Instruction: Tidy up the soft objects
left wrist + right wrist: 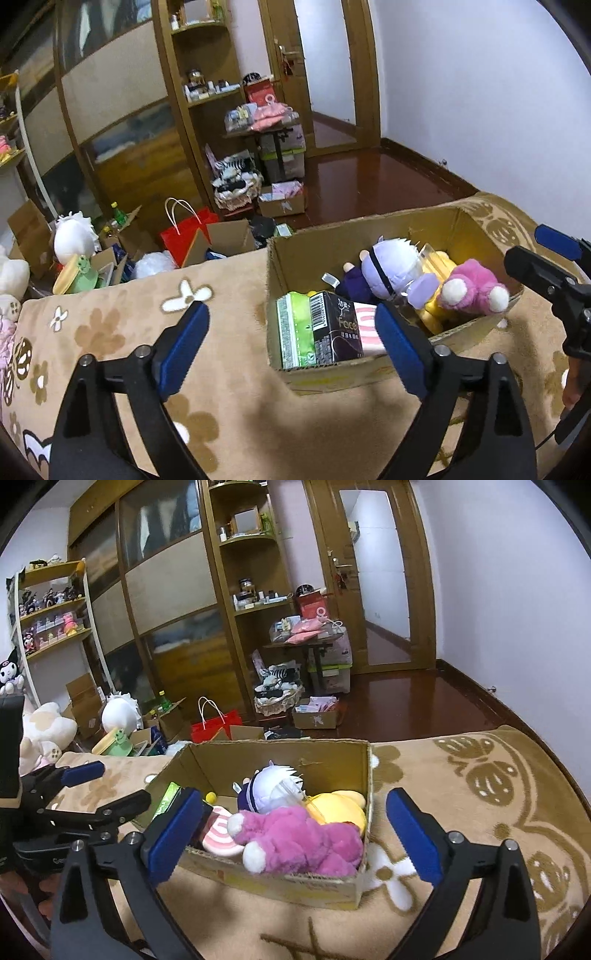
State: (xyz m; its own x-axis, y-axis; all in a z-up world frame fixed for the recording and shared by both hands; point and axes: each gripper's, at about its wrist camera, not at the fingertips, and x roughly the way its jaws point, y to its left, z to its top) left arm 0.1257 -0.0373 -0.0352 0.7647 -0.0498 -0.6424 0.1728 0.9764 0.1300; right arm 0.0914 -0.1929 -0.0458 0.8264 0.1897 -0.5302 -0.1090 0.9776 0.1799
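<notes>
An open cardboard box [295, 254] [347, 757] sits on a tan flowered blanket. It holds a pink plush [476, 286] [303, 840], a white-haired doll [391, 267] [275, 788], a yellow plush [436, 266] [340, 806], a pink-striped soft item [219, 830], and green [295, 330] and black [336, 326] tissue packs. My left gripper [291, 332] is open and empty at the box's near left corner. My right gripper [295, 825] is open and empty, just above the pink plush.
The blanket [129, 332] [480, 794] covers the bed around the box. Beyond its far edge the floor holds cartons, a red bag [186, 236] [216, 725], a white plush [72, 236] and baskets. Wardrobe, shelves and a door stand behind.
</notes>
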